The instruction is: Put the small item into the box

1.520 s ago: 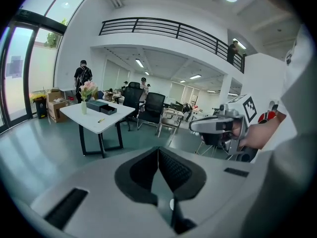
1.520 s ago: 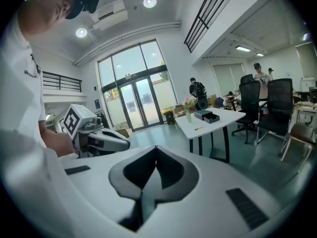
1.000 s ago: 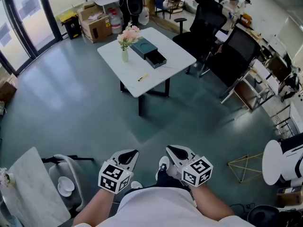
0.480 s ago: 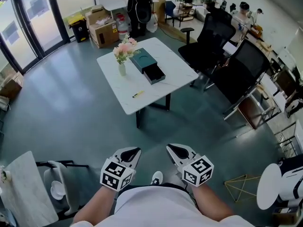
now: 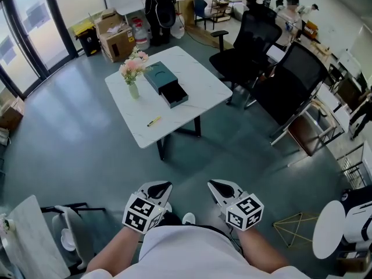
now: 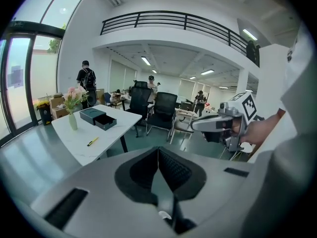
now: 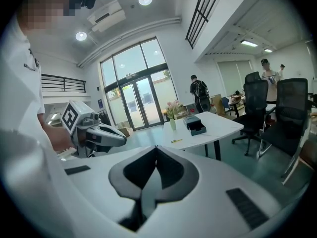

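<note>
- The left gripper (image 5: 161,187) and the right gripper (image 5: 217,186) hang side by side close to the person's body, over the grey-green floor (image 5: 75,127) and well apart from the worktop (image 5: 192,77).
- In the left gripper view its fingers (image 6: 171,170) are clenched together with nothing between them.
- In the right gripper view that gripper's fingers (image 7: 168,170) are likewise pressed tip to tip and empty.
- The small item (image 5: 154,121), a yellow stick-like thing, lies on the white worktop near its front edge.
- The box (image 5: 165,85), dark teal with its drawer pulled open, sits near the middle of the worktop, apart from the small item.
- A vase of pink flowers (image 5: 133,74) stands just beside the box.
- Black office chairs (image 5: 290,74) stand to the right of the worktop.
</note>
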Motion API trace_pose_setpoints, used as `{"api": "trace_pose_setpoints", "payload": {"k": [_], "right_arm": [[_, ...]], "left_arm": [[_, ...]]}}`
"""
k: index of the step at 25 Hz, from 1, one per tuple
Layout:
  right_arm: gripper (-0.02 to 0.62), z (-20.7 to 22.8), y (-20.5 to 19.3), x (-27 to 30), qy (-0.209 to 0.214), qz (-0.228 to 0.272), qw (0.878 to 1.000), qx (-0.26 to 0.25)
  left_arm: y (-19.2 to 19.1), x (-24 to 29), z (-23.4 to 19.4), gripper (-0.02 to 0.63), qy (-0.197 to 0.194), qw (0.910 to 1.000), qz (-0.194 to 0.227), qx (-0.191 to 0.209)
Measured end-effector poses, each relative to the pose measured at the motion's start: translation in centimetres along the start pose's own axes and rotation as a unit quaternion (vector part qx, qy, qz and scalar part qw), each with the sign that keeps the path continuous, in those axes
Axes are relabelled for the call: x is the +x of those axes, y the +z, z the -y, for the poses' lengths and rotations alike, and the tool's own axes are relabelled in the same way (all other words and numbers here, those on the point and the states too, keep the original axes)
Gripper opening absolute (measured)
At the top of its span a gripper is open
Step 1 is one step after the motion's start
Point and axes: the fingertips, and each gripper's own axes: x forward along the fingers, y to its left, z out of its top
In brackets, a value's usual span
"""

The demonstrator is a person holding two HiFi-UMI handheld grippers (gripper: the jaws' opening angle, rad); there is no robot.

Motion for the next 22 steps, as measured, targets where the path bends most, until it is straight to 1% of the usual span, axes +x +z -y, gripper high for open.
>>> {"api": "trace_pose_setpoints", "payload": {"k": [3,5,8,12,15,18,22], "right_arm": [[0.015,0.9,1.3,-0.6,-0.007,0.014,1.0,-0.007],[0.015,1.5,1.4,-1.2,-0.019,0.021,1.0,-0.003],[0.015,2.9,0.3,-1.5,-0.039,0.018,0.999,0.012],[0.015,6.2,-0.9,-1.4,-0.065,0.004,0.997,0.039],[0.015,7.7,-0.4,-0.6,-0.08,0.0,0.996,0.047],[0.015,9.2,0.9,1.2,-0.086,-0.004,0.995,0.048],[0.015,11.3,3.7,5.7,-0.079,-0.01,0.996,0.04]], "left_arm": [[1.1,1.1,0.0,0.017,-0.006,1.0,-0.005,-0.004],[2.0,2.2,0.4,0.017,-0.019,0.9998,-0.007,0.006],[3.2,4.1,0.9,0.017,-0.044,0.9987,-0.006,0.028],[4.7,7.5,0.5,0.017,-0.069,0.9967,-0.008,0.042],[5.6,9.5,-0.9,0.017,-0.08,0.9959,-0.014,0.04],[7.2,10.6,-3.0,0.017,-0.083,0.9959,-0.009,0.034],[8.9,12.2,-7.6,0.017,-0.076,0.9968,-0.007,0.026]]}}
